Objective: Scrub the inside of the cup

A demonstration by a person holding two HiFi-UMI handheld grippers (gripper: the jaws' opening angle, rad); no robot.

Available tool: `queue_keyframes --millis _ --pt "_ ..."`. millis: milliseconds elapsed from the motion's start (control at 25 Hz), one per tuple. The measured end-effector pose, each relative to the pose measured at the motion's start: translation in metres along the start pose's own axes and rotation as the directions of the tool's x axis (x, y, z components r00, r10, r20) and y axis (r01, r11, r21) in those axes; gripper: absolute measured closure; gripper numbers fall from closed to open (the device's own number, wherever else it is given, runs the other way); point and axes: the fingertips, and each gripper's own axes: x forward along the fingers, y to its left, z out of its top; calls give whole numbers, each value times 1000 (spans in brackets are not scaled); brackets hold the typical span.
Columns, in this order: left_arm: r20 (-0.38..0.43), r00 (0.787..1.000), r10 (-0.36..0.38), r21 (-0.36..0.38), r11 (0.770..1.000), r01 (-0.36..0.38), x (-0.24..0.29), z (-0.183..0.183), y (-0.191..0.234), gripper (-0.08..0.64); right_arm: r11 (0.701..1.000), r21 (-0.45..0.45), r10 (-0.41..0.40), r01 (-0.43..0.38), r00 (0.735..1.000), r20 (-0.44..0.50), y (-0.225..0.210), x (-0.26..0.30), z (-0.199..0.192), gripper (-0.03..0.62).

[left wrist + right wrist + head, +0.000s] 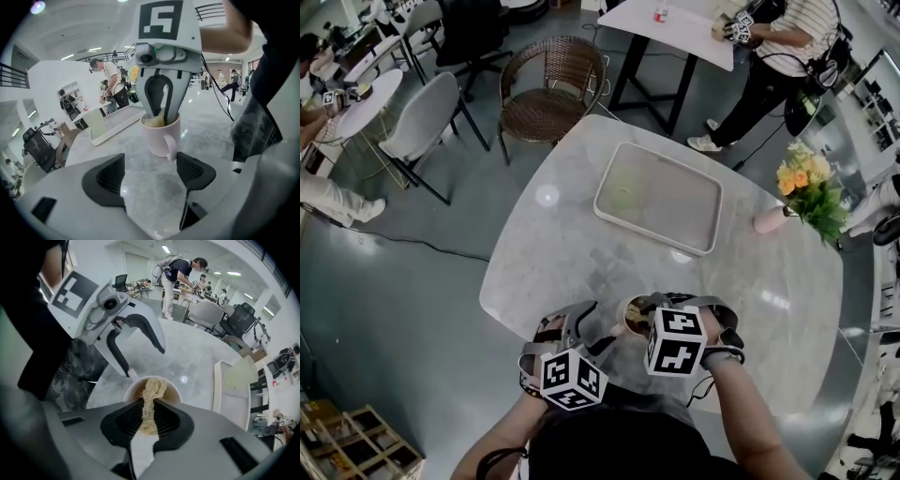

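Observation:
A pale pink cup (159,137) stands on the marble table (581,253) near its front edge, with its handle (171,146) turned toward my left gripper. My right gripper (149,416) points straight down over the cup (152,389) and is shut on a tan fibrous scrubber (148,404) that hangs into it. My left gripper (150,171) is open and holds nothing; the handle lies just ahead of its jaws. In the head view both grippers (605,328) (654,311) crowd the cup (634,315).
A white tray (708,202) holding a pale green pad (623,195) lies mid-table. Yellow flowers (811,192) in a pink vase (767,221) stand at the right edge. Chairs, other tables and people surround the table.

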Motion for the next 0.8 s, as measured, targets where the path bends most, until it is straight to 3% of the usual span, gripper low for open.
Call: queue_keyframes --millis 120,240,320,440,560,680,800 --pt "-15 999 36 -18 999 -36 -1 -5 13 207 998 24 65 -66 997 42 7 -10 3 532" --pt "-26 997 71 -20 997 -71 -1 -7 28 207 999 7 51 -52 997 59 2 -16 4 532" --pt "-31 995 92 -11 996 -92 0 -6 37 207 997 -72 1 2 999 44 -4 -14 4 532" --pt "-35 994 108 7 994 -108 3 -4 44 207 969 -237 -72 69 997 -1 -7 -5 1 532" --pt "-38 993 110 38 993 -108 3 -3 46 207 948 -307 -100 83 994 -38 -8 6 2 532" --pt "-43 993 114 43 993 -112 4 -3 46 209 966 -255 -65 51 997 -48 -8 12 3 532" --pt "-46 992 120 27 993 -119 5 -2 47 209 986 -159 52 -55 998 -23 -2 9 3 532"
